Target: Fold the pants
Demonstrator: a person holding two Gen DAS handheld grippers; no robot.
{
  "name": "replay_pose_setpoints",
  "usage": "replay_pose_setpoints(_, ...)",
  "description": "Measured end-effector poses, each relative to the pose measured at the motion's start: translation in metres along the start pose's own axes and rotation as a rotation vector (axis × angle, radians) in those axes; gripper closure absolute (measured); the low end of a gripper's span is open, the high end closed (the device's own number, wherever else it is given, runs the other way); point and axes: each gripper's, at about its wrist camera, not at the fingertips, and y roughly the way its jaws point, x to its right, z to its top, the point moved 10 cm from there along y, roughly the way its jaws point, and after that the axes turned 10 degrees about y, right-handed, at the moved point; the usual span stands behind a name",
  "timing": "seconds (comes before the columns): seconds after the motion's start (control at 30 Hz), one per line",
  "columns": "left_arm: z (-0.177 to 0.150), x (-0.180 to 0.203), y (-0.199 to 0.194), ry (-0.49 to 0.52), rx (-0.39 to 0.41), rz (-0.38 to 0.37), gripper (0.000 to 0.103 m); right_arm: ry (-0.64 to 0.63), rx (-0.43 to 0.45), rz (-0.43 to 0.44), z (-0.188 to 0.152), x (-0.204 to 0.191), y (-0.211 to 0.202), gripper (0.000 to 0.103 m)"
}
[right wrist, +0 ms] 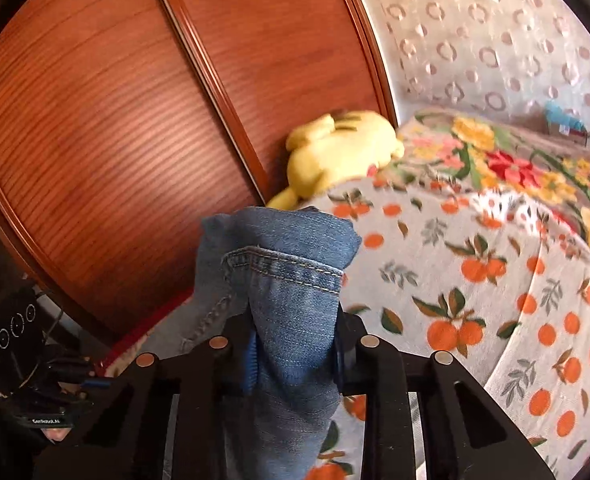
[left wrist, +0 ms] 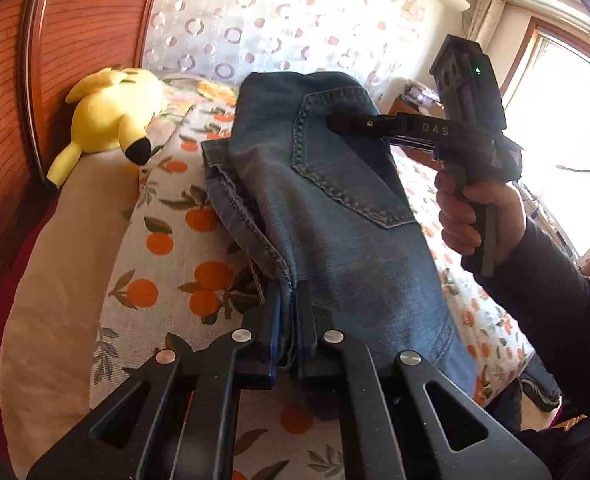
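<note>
Tongs (left wrist: 347, 124) marked "OAS", pinching jeans (left wrist: 335, 208)

The jeans (left wrist: 327, 200) hang over the bed (left wrist: 167, 240), between both grippers; a plush toy (left wrist: 111, 116) lies behind, against the wooden headboard (left wrist: 75, 40).

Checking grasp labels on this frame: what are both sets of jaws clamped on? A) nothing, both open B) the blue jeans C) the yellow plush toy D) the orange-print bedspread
B: the left gripper pinches a folded edge of the jeans, and the right gripper is closed on a bunch of the same denim, while the yellow plush toy lies untouched by the headboard.
</note>
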Motion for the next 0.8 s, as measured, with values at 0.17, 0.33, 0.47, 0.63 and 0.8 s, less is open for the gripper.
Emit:
replay_pose_setpoints(0.17, 0.02, -0.008, -0.015, 0.011, 0.053, 0.018, 0.097, -0.016, 0.081, 0.037, 0.012, -0.016, -0.02, 0.077)
replay_pose_setpoints(0.33, 0.047, -0.039, -0.025, 0.013, 0.1, 0.066, 0.097, -0.02, 0.118, 0.044, 0.038, -0.022, -0.011, 0.077)
replay_pose_setpoints(0.47, 0.072, -0.071, -0.018, 0.039, 0.093, 0.117, 0.097, 0.022, 0.143, 0.02, 0.054, -0.012, 0.012, 0.077)
replay_pose_setpoints(0.63, 0.096, -0.104, 0.024, 0.102, 0.018, 0.187, 0.097, 0.016, 0.129, -0.052, 0.064, 0.006, 0.046, 0.077)
replay_pose_setpoints(0.8, 0.108, -0.127, 0.057, 0.112, -0.032, 0.196, 0.097, 0.02, 0.096, -0.133, 0.078, 0.031, 0.079, 0.077)
